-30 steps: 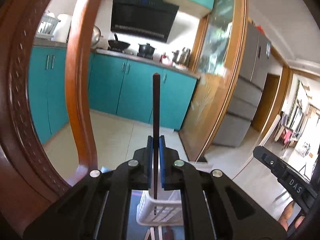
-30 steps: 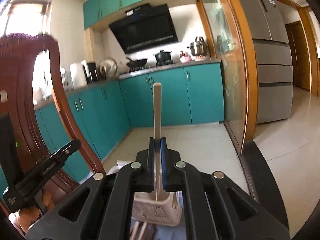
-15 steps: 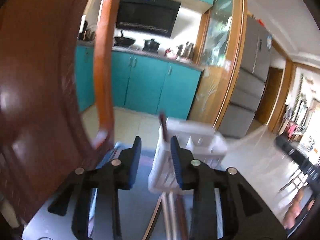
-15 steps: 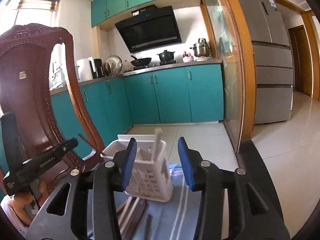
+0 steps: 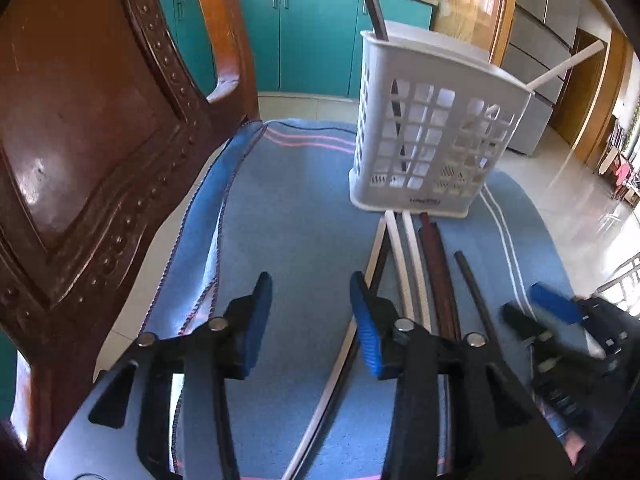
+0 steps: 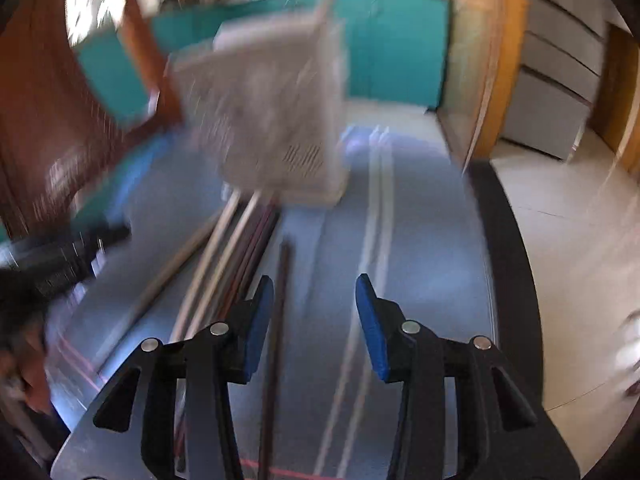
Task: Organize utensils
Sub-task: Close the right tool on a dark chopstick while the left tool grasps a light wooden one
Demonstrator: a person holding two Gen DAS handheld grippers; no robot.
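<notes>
Both chopsticks now in basket; left gripper and right gripper, seemingly empty, newly parted above loose chopsticks.

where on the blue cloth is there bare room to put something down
Bare cloth lies left of the basket, between the chair and the chopsticks. A narrower strip runs right of the white stripes to the table edge. Crowded: in front of the basket, where the chopsticks lie side by side.
</notes>
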